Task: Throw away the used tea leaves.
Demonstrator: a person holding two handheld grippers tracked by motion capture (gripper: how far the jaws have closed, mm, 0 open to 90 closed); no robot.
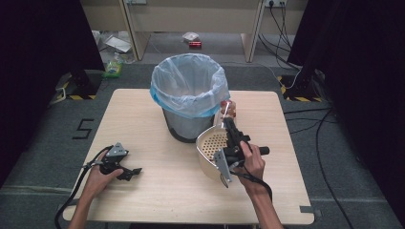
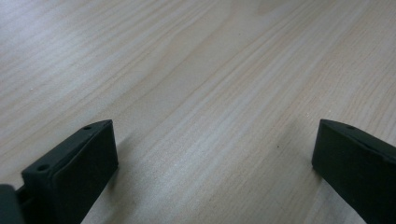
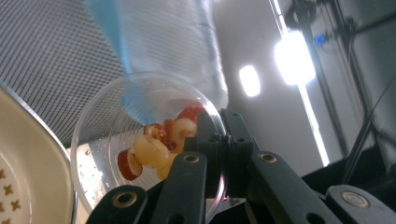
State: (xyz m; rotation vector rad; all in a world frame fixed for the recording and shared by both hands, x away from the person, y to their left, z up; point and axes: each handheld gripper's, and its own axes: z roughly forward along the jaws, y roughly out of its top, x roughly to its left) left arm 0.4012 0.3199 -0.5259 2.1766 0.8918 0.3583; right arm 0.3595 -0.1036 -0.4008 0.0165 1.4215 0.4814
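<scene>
Carefully now: your right gripper (image 3: 223, 140) is clamped on the rim of the clear cup (image 3: 144, 140) of fruit pieces at centre frame, between strainer bowl (image 1: 210, 148) and bin (image 1: 190, 90), so any tilt could spill fruit onto the table (image 1: 157, 191), while your left gripper (image 1: 125, 169) rests with jaws apart.

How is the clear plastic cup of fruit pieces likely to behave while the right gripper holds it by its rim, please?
The clear plastic cup looks thin-walled, so it probably flexes where the right gripper pinches its rim. Droplets on its wall suggest it may be slippery. It lies tilted, so the loose fruit pieces could slide and shift its weight.
</scene>
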